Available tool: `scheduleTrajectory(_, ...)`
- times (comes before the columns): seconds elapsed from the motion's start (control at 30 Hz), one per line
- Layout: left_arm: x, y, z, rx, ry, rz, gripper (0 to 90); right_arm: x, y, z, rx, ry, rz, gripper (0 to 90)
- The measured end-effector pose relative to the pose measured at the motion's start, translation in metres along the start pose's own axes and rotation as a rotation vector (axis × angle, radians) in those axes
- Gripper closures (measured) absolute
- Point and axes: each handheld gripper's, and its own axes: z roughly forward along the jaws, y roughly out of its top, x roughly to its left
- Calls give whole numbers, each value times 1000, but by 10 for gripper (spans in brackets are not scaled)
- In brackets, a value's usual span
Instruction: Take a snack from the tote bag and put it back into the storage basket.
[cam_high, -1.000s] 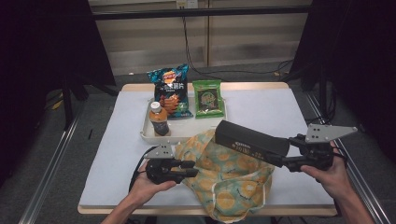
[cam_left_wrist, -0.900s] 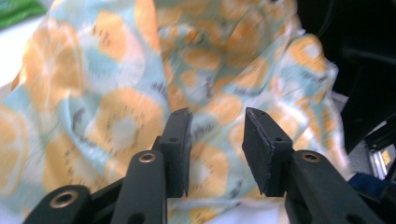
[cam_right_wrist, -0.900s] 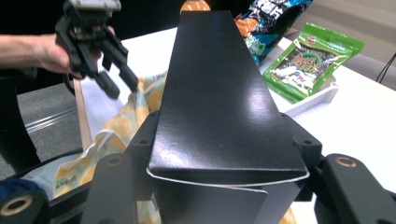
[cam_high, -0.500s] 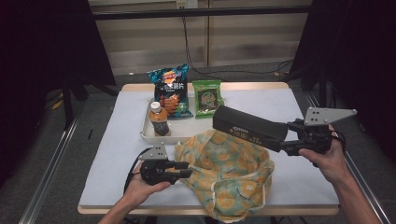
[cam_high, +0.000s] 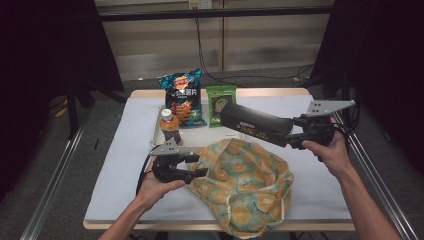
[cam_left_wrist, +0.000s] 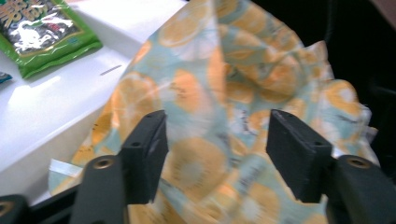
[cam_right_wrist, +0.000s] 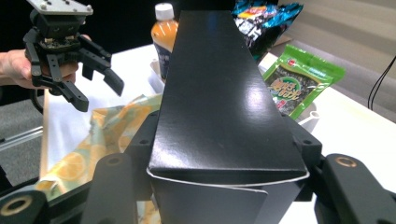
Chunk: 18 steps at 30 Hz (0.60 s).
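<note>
While clamped at one end in the right gripper (cam_high: 296, 138), long matte-black carton (cam_high: 255, 124) hangs level above orange-print cloth bag (cam_high: 245, 182); left gripper (cam_high: 200, 165), jaws just opened wide, grips nothing.

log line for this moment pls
left gripper: open, jaws just opened, at patterned bag | right gripper: shut on black box, box above tray

the bag (cam_high: 245, 187) was soft printed cloth, matt and creased. the black box (cam_right_wrist: 219, 93) was smooth card with a slight sheen. at 12 o'clock, the snack packets (cam_high: 182, 97) were glossy foil-plastic. the table cover (cam_high: 120, 170) looked matt white.
</note>
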Motion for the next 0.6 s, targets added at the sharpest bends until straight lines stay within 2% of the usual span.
scheduleTrajectory(0.1,5,1,11,16,8,-2,308,-2,-1,12,21,11,-9,433)
scheduleTrajectory(0.2,3,0,21,45,20,13,310,-7,-1,23,36,21,-11,432)
scheduleTrajectory(0.23,1,-1,24,60,28,15,342,-8,-2,26,41,22,-15,433)
scheduleTrajectory(0.27,0,-2,26,75,52,24,413,-10,-3,30,49,23,-16,432)
scheduleTrajectory(0.3,0,-3,28,88,54,26,479,-12,-3,34,53,31,-14,433)
scheduleTrajectory(0.37,0,-7,29,103,47,37,675,-16,-5,41,59,33,-12,433)
scheduleTrajectory(0.4,1,-8,30,111,27,36,798,-18,-6,45,61,38,-13,433)
scheduleTrajectory(0.43,0,-9,29,123,8,46,876,-19,-6,47,61,40,-13,433)
scheduleTrajectory(0.5,-3,-10,27,130,-23,40,900,-22,-8,56,66,49,-19,433)
scheduleTrajectory(0.6,-10,-12,21,140,-49,47,900,-26,-10,68,80,67,-30,433)
